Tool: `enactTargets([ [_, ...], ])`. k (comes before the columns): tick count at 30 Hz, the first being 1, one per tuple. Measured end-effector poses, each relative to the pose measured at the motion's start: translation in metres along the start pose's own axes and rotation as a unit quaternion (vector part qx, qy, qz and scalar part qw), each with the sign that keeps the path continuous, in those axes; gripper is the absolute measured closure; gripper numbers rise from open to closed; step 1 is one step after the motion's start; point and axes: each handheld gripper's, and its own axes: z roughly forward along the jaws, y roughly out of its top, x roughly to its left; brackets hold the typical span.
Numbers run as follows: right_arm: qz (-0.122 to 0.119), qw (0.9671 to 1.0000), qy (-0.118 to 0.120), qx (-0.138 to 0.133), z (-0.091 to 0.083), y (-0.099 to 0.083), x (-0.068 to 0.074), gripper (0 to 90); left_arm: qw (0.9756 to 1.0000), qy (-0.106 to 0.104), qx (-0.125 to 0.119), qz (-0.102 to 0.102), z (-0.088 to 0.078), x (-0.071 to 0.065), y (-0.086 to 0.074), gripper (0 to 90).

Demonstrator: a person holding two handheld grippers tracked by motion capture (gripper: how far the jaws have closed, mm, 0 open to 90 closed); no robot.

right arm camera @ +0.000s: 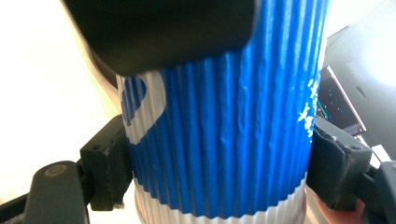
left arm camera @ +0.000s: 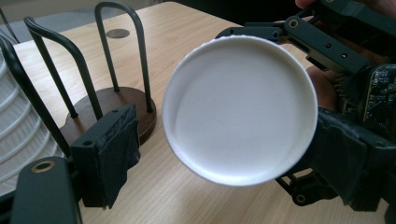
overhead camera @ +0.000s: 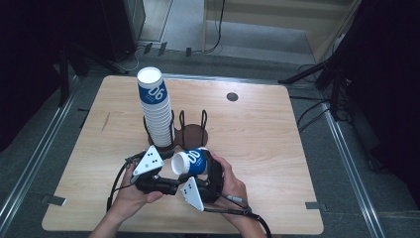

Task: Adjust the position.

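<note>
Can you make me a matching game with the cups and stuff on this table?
Things:
1. single paper cup
2. stack of paper cups
3. empty slot of the cup holder
4. table

States or places:
A. light wood
B. standing upright in the holder
C. dark wire loops with no cup between them
D. lying sideways, clamped in the right gripper

Right pairs: 1-D, 2-B, 3-C, 4-A
</note>
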Motion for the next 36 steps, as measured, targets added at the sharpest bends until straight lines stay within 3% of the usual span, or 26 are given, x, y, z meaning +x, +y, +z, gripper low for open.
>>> enactTargets([
  [18, -0.017, 0.9996, 0.015, -0.017, -0.0029, 0.0041, 0.0037, 19.7, 0.9999, -0.013, -0.003, 0.007, 0.0, -0.0016, -0.0002, 16.1],
  [22, -0.017, 0.9997, 0.013, -0.016, -0.0026, 0.004, 0.0042, 19.6, 0.9999, -0.013, -0.004, 0.007, -0.0003, -0.0023, 0.0, 22.0],
  [36, -0.02, 0.9995, 0.014, -0.019, -0.0017, 0.0023, 0.0067, 17.8, 0.9997, -0.023, 0.005, 0.005, 0.0006, -0.0025, -0.0007, 27.4],
])
